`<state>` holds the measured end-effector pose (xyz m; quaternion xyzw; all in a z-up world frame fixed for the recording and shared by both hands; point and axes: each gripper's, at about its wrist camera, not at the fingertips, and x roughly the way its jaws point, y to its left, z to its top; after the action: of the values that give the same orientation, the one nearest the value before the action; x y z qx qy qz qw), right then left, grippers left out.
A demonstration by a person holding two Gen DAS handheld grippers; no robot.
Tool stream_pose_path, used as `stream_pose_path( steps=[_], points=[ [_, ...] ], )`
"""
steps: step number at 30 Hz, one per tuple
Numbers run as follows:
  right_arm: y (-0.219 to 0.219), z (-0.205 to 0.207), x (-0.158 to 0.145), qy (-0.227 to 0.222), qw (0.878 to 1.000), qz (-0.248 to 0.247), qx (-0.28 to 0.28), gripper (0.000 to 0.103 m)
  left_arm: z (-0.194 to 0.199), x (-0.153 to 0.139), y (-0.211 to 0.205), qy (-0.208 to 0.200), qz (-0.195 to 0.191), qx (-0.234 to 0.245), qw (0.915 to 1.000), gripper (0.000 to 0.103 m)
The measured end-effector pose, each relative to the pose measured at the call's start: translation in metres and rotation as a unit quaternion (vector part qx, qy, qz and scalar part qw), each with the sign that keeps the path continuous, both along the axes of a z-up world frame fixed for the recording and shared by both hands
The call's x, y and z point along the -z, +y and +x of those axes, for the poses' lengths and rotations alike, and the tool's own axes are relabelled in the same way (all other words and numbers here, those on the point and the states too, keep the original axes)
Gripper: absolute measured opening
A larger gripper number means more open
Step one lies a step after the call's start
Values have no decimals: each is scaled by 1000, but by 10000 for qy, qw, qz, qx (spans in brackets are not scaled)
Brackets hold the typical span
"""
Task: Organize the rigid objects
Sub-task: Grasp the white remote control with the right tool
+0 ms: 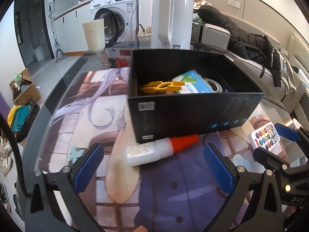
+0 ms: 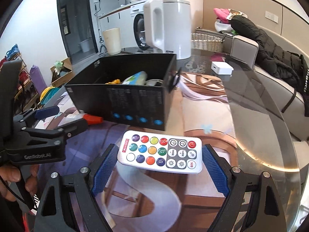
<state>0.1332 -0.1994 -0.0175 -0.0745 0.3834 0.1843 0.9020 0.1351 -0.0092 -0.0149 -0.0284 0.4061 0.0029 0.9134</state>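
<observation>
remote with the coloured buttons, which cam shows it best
The right wrist view. There the remote lies whole and sharp between the open right gripper fingers, every button readable. The left wrist view catches only part of it near the right edge, small and partly hidden behind the other gripper's finger.

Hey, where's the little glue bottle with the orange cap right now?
The glue bottle lies on its side on the table mat, against the near wall of the black box, ahead of the open left claw.
</observation>
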Motion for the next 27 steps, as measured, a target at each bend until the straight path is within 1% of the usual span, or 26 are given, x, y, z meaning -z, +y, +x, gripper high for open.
stream_pose_path(
  steps=[5, 9, 12, 16, 22, 27],
  points=[
    [-6, 4, 2, 12, 10000, -26, -6, 88, 8, 5, -6, 106, 0, -20, 9999, 103],
    [-8, 6, 4, 21, 10000, -20, 18, 88, 17, 10, -11, 313, -74, 39, 9995, 103],
    [-10, 6, 4, 22, 10000, -7, 33, 88, 23, 14, -11, 478, -88, -46, 9988, 103],
    [-10, 5, 3, -7, 10000, -27, 46, 88, 27, 16, -13, 540, 59, -162, 9984, 103],
    [-9, 5, 5, 21, 9999, -85, 51, 88, 26, 18, 2, 529, -7, -530, 9972, 103],
    [-2, 5, 7, 39, 9999, -118, 5, 88, 23, 18, 5, 504, -54, -466, 9976, 102]
  ],
)
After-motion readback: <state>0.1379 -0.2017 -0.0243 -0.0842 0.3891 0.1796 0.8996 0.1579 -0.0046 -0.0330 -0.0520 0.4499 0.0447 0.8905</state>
